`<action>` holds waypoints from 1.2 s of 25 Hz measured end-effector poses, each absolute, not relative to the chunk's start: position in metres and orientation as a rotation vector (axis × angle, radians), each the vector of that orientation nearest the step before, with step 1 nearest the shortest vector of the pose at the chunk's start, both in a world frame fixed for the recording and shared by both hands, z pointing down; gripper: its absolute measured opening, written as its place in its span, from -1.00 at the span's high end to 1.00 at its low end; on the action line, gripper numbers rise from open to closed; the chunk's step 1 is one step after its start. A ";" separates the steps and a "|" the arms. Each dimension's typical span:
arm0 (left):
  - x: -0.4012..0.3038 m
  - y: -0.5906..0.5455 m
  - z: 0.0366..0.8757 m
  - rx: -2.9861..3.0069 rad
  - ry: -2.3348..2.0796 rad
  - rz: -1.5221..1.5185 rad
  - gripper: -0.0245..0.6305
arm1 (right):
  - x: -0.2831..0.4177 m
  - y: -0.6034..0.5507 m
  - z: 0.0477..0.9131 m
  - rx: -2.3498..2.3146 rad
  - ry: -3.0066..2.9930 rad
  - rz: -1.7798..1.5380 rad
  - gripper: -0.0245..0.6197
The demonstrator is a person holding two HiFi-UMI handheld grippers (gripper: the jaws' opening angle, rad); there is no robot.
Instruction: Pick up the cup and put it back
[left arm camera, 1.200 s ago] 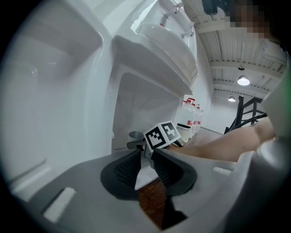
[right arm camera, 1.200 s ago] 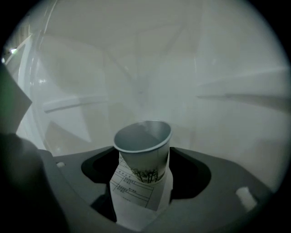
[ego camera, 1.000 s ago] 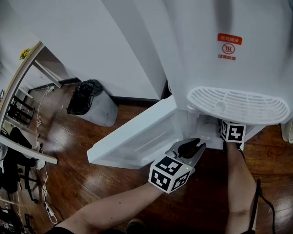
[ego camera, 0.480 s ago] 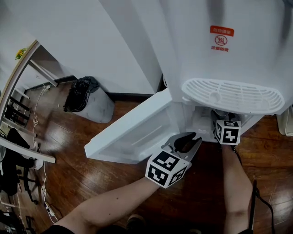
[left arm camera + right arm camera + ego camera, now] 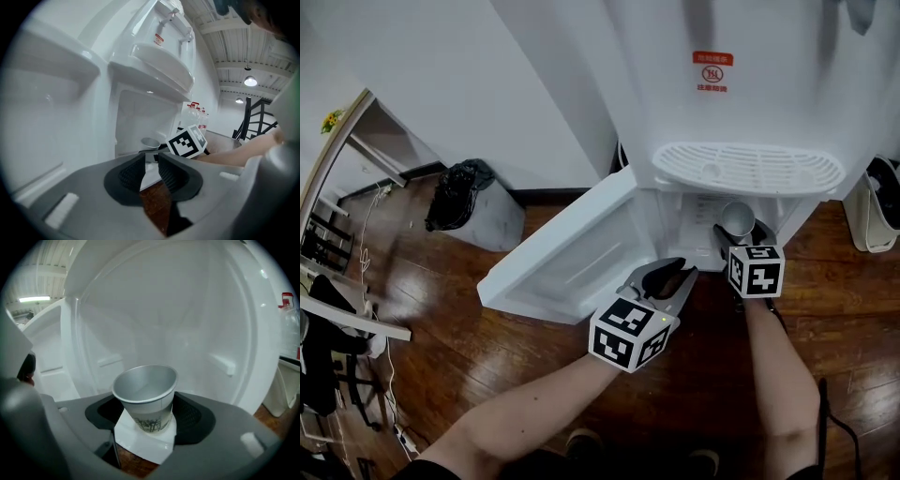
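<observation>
Right gripper (image 5: 146, 417) jaws set wide, clamped on the paper cup (image 5: 737, 218) — cup slightly tilted, held at the mouth of the water dispenser's (image 5: 741, 94) lower compartment, under the drip tray (image 5: 748, 169). Left gripper (image 5: 149, 169) jaws a narrow gap apart, empty — near the open door (image 5: 572, 258).

The cup (image 5: 145, 399) is seen to be white with a dark leafy print, silver inside. The dispenser (image 5: 750, 103) is coloured white, its label (image 5: 712, 71) red. The floor (image 5: 487, 309) is brown wood. Black-and-white squares are shown on the cubes (image 5: 628, 335).
</observation>
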State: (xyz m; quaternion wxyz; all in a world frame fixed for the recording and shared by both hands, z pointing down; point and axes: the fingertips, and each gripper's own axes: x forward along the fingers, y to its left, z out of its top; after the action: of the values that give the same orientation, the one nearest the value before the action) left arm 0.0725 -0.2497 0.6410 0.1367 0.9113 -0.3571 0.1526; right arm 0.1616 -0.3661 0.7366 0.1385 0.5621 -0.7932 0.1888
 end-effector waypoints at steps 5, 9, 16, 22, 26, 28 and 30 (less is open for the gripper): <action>0.059 -0.231 0.633 2.635 -1.043 0.428 0.71 | 0.154 -0.331 0.713 1.597 -2.305 0.563 -0.08; 0.045 -0.221 0.617 2.639 -1.068 0.398 0.71 | 0.149 -0.303 0.695 1.586 -2.295 0.577 -0.08; 0.034 -0.208 0.574 2.703 -1.047 0.404 0.71 | 0.141 -0.259 0.650 1.553 -2.300 0.564 -0.08; 0.028 -0.198 0.515 2.714 -1.053 0.303 0.71 | 0.137 -0.227 0.595 1.503 -2.341 0.536 -0.08; 0.029 -0.184 0.480 2.734 -1.001 0.179 0.71 | 0.129 -0.205 0.554 1.446 -2.370 0.483 -0.08; 0.029 -0.181 0.468 2.710 -0.976 0.075 0.71 | 0.126 -0.198 0.530 1.434 -2.397 0.462 -0.08; 0.025 -0.179 0.462 2.678 -0.966 -0.002 0.71 | 0.122 -0.193 0.507 1.427 -2.433 0.443 -0.08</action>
State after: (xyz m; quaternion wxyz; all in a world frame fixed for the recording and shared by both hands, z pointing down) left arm 0.0255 -0.1795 0.4619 0.1470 0.9305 -0.3356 -0.0008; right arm 0.1224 -0.1929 0.5075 0.1427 0.4947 -0.8434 0.1537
